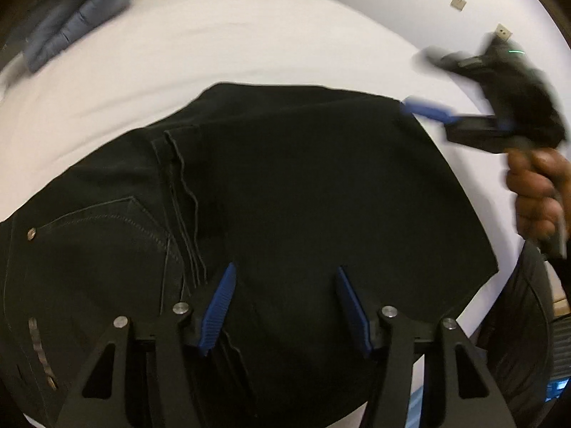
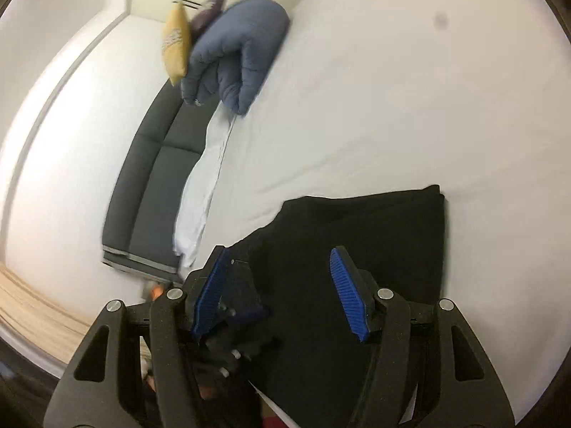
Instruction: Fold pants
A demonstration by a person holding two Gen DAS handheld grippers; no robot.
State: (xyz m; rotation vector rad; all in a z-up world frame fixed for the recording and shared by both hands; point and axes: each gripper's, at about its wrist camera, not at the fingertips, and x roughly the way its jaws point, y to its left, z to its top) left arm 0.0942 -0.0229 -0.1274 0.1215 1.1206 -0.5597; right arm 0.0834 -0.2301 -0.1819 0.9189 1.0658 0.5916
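The black jeans [image 1: 285, 196] lie on the white bed sheet [image 1: 249, 42], already doubled into a broad, roughly square bundle. The waist end, with a rivet and a stitched pocket, sits at the near left in the left wrist view, and a frayed hem lies across the top layer just left of centre.

The left tongs [image 1: 285, 303] hang spread above the near edge of the bundle with nothing between the blue pads. The right tongs [image 2: 282, 292] are also spread wide and hold no cloth. Seen from the left wrist camera, they sit at the far right corner of the jeans, one blue pad tip touching or just beside the fabric edge. That view is motion-blurred, so I cannot tell whether there is real contact.

The step in hand looks like setting up the next fold, or squaring the last one. To do it well:

- Bring each pair of tongs down onto a corner of the same edge, so the fold line runs straight.
- Pinch through every layer. Catching only the top ply would let the lower layers slide and skew.
- Lift low and carry the edge across evenly with both hands, then lay it flush with the opposite edge.
- Tuck the frayed hem threads in before pressing flat.

The blue quilted jacket [image 2: 235, 53] lies well away at the far side of the bed.
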